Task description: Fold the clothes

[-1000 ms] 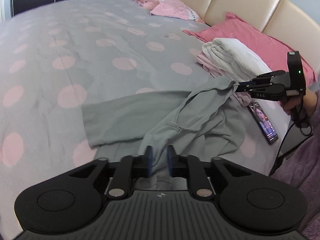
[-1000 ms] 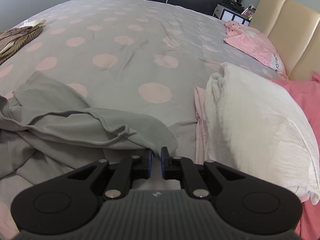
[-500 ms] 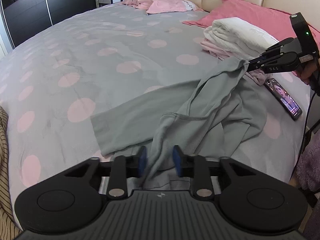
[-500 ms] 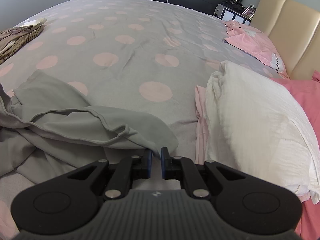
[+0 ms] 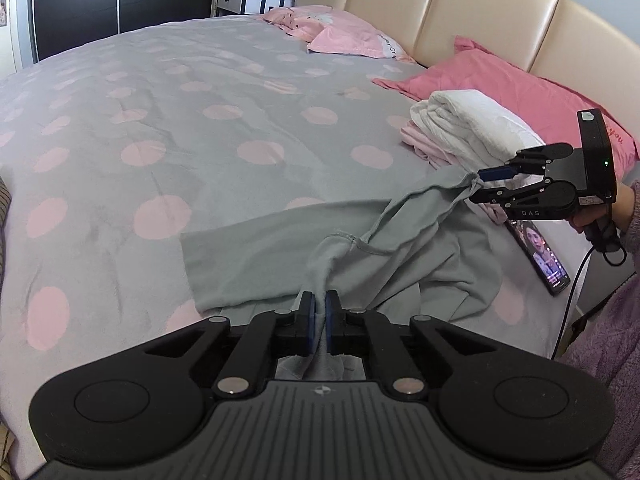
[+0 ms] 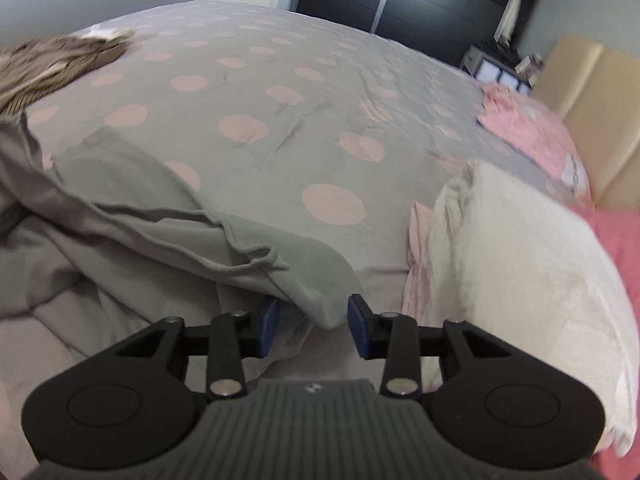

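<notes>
Left hand-held gripper [image 5: 319, 307] clamped on grey garment [image 5: 256, 264]; right hand-held gripper [image 6: 313, 320] apart (fabric corner between fingers).

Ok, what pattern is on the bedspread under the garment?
Grey with large pale pink polka dots; the bedspread shows best in the left wrist view.

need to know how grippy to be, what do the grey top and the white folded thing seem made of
grey top: looks like thin, matte stretch knit, maybe cotton jersey; it drapes limply and shows stitched hems. white folded thing: seems a thicker woven cotton, matte, with fine crinkles, holding a puffy shape.
</notes>
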The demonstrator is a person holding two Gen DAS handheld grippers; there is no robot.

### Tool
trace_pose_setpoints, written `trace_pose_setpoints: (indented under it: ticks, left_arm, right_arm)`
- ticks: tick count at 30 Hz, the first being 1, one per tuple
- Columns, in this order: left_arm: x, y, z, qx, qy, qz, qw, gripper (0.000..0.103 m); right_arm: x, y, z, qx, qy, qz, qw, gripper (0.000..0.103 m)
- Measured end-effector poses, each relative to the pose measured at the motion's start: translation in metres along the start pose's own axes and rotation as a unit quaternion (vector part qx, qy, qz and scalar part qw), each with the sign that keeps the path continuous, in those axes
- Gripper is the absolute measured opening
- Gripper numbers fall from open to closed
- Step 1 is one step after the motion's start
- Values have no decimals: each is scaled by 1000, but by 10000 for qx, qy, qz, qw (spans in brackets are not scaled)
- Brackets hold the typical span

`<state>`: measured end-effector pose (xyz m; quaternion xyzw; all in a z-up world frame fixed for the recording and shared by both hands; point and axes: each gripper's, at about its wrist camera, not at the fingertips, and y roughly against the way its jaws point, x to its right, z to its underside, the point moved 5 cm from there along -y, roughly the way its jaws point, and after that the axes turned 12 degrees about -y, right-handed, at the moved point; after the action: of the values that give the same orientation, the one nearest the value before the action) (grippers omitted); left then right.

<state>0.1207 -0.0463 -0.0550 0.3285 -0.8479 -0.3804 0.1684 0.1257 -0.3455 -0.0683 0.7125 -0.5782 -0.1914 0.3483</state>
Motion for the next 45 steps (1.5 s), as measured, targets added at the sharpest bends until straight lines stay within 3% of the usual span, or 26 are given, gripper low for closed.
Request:
trace_pose_setpoints:
  ticks: [5, 6, 7, 11, 16, 20, 26, 32, 35, 37, 42, 44, 45]
  left_arm:
    - [-1, 5, -1, 96, 31, -24, 9999, 3]
    - [-2, 8, -2, 162, 37, -44, 9999, 3]
    - [-2, 11, -4, 233, 38, -81, 9997, 3]
    - [-3, 36, -15, 703, 80, -284, 9971, 3]
    - [-3, 102, -39, 1574, 249, -458, 9862, 2]
    - [-4, 182, -60, 2549, 483, -568, 9641, 2]
    - [31, 298, -85, 3801, 56, -823, 9213, 2]
    - [83, 392, -100, 4764, -396, -1136, 8709, 2]
    - [106, 430, -100, 5080, -515, -1385, 8486, 2]
    - [118, 450, -100, 5173, -516, -1561, 8398, 2]
    - [132, 476, -88, 5324, -354, -2066, 8201, 2]
    - [137, 485, -83, 5379, -282, -2262, 8116, 2]
    - [136, 482, -82, 5306, -267, -2340, 8142, 2]
  right_arm:
    - [-12, -8, 5, 155, 1007, 243, 9945, 35]
    - [-12, -9, 5, 186, 1113, 272, 9932, 11]
    - [-10, -9, 1, 241, 1094, 316, 9932, 5]
    - [8, 27, -36, 1018, 188, 244, 9943, 4]
    - [7, 105, -80, 2055, -414, 87, 9777, 4]
    - [0, 178, -106, 2874, -604, 124, 9558, 4]
    - [-8, 295, -136, 4081, -814, 119, 9092, 4]
    - [-26, 393, -149, 5359, -919, 375, 8384, 4]
    - [-34, 431, -153, 5778, -977, 407, 8093, 4]
    - [-42, 450, -157, 5905, -871, 305, 8018, 4]
    - [-71, 460, -159, 5650, -478, -118, 8236, 4]
    - [-78, 461, -155, 5604, -452, -137, 8269, 4]
    - [-79, 463, -151, 5640, -480, -95, 8244, 4]
